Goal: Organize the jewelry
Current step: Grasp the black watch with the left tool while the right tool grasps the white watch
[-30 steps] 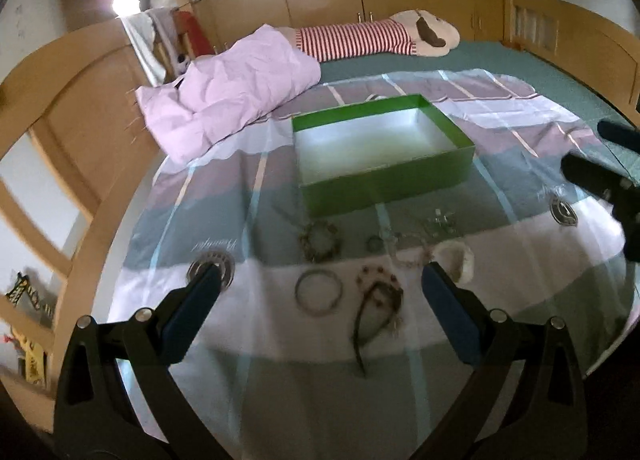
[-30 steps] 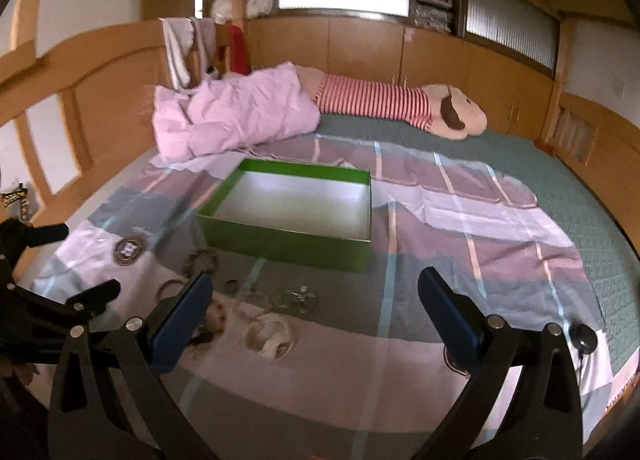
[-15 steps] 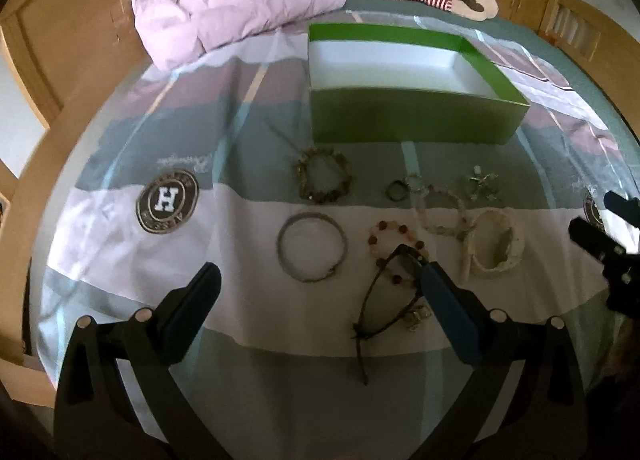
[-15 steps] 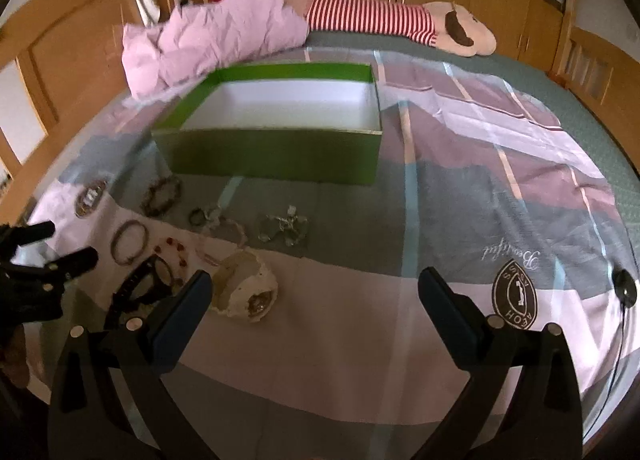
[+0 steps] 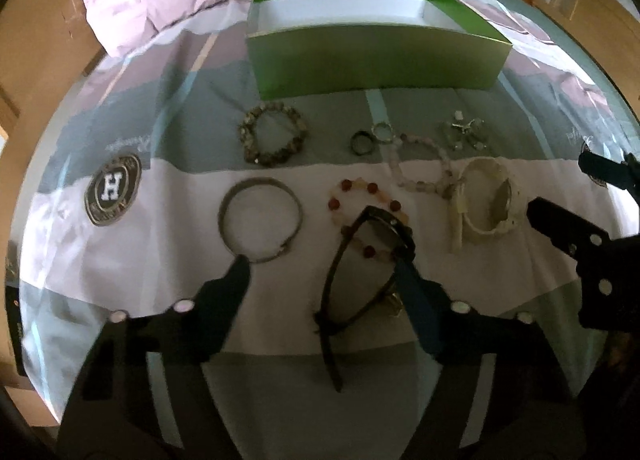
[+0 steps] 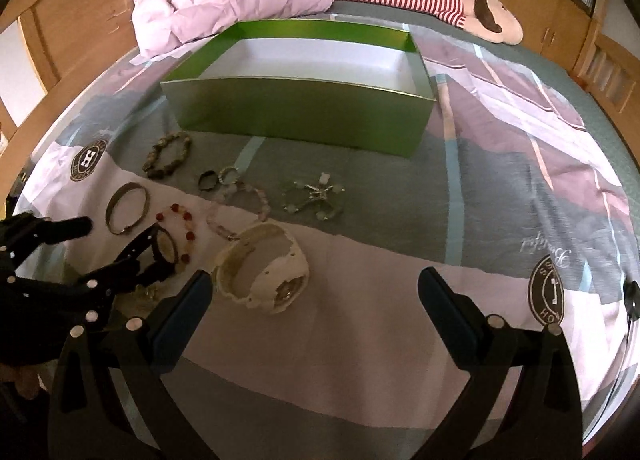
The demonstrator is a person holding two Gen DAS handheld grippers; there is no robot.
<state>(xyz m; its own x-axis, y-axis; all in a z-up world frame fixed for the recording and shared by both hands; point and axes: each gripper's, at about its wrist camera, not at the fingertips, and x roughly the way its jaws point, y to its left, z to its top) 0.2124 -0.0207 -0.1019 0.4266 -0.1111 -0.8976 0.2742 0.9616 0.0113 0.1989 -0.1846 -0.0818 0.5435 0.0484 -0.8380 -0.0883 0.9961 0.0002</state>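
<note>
A: Looking at the left gripper (image 5: pixel 320 272), both fingers are spread wide and hold nothing. It hovers low over the black watch (image 5: pixel 370 256), whose face lies on top of the red bead bracelet (image 5: pixel 360 200) on the bedspread (image 5: pixel 120 260).

B: And the right gripper (image 6: pixel 312 300)?

A: Also wide open and empty, with the white watch (image 6: pixel 262 270) just ahead of its left finger. The green box (image 6: pixel 304 116) stands behind all the jewelry, and what shows of its floor is bare.

B: What could go wrong?

A: My guess is the black watch is next. Because it overlaps the red beads, closing on it may snag the bracelet and drag it along. The right finger (image 5: pixel 412 292) already sits right at the watch's face, so a shallow pinch could slip off the strap. The soft bedspread may bunch up between the fingers too.

B: Which way does the watch lie?

A: In the left view its long axis runs from the face, up and right, to the loose strap tail pointing down toward the camera, slightly left. The strap forms an open loop, so gripping across it looks easier than along it.

B: The others?

A: The metal bangle (image 5: pixel 260 218) lies flat beside the left finger (image 5: pixel 228 288); the stone bracelet (image 5: pixel 274 134) lies nearer the box.
</note>
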